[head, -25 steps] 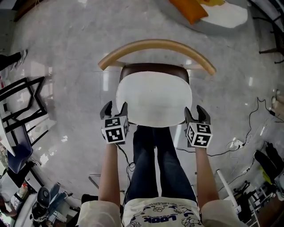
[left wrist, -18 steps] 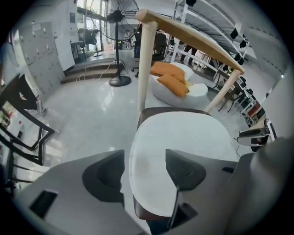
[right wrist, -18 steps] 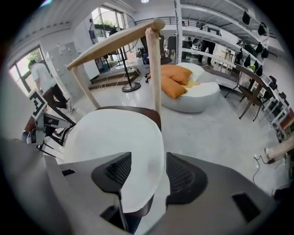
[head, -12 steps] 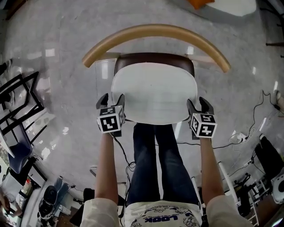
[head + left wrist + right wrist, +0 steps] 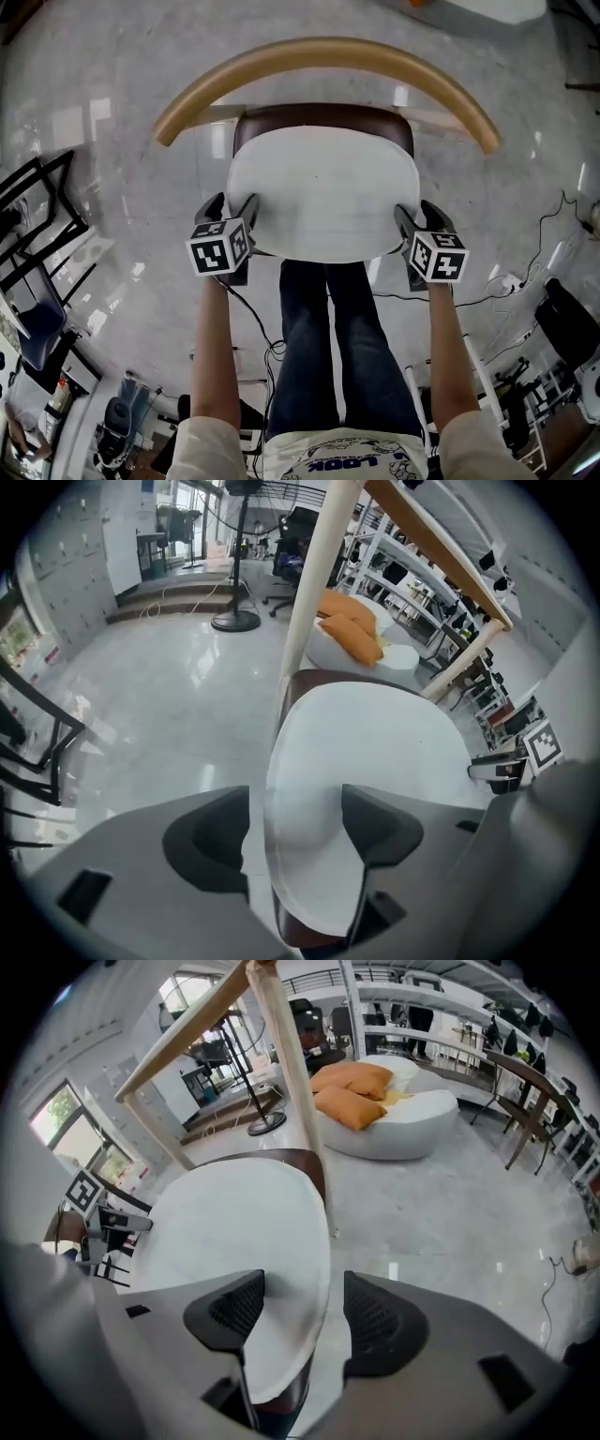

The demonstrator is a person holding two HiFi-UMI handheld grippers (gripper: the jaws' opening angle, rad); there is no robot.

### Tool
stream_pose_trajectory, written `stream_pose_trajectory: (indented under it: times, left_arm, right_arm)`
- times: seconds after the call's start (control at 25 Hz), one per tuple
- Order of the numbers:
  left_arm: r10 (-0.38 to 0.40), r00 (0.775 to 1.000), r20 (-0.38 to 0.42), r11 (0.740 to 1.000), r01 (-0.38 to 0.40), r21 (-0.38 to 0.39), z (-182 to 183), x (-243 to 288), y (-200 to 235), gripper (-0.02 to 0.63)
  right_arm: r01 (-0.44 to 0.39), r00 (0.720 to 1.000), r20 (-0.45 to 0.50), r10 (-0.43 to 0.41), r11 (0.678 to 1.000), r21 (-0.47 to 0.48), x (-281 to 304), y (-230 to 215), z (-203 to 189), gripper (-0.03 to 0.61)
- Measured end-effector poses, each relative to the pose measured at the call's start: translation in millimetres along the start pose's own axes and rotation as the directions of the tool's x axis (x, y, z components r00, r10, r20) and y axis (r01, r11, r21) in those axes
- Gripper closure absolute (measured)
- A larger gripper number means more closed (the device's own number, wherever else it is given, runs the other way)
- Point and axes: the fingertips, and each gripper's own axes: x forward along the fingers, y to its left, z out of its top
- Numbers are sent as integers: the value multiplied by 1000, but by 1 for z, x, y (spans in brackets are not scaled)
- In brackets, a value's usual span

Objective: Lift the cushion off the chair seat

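While the white cushion [image 5: 323, 192] lies flat on the brown chair seat [image 5: 323, 114], a pale, glossy stone floor [image 5: 112, 112] is seen all round the chair, with patches of light reflected in it. Beyond the tips of both grippers, past the curved wooden backrest [image 5: 328, 52], a white beanbag [image 5: 403, 1124] with orange pillows [image 5: 352, 1087] is set on the floor. Farther off a standing fan [image 5: 236, 619] and shelving [image 5: 422, 564] are made out. A black metal frame [image 5: 37, 216] is placed well out to the outer side of the left gripper [image 5: 232, 204], and cables [image 5: 525, 272] are strewn outward of the right gripper [image 5: 418, 214].

The cushion's left rim is taken in between the left gripper's jaws, which are held wide apart. One jaw is over the white top, and the other is outside the rim over bare floor, with a gap left on that outer side. The right rim is straddled in the same way by the right gripper's widely parted jaws. Under each rim, close to the jaw roots, a dark strip of seat is shown. Open floor is left outside both grippers.

Both forearms [image 5: 216, 347] are stretched forward, nearly parallel, with the person's jean-clad legs [image 5: 328, 328] between them, behind the grippers. One gripper is held at each of the cushion's near corners.
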Motion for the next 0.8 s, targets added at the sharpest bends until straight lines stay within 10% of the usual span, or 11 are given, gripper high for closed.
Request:
stream_pose_trajectory:
  times: [0.44,0.8]
  left_arm:
    - [-103,995,1,991,103,-81,-6,4,-3,335]
    - [39,998,55,998,-42,36,-3,-11,-11,417]
  right_arm:
    - [-84,996,1,85,981,173,3,-1,-8,310]
    - [68,998,4,-68,995,74,-11,11,-5,402]
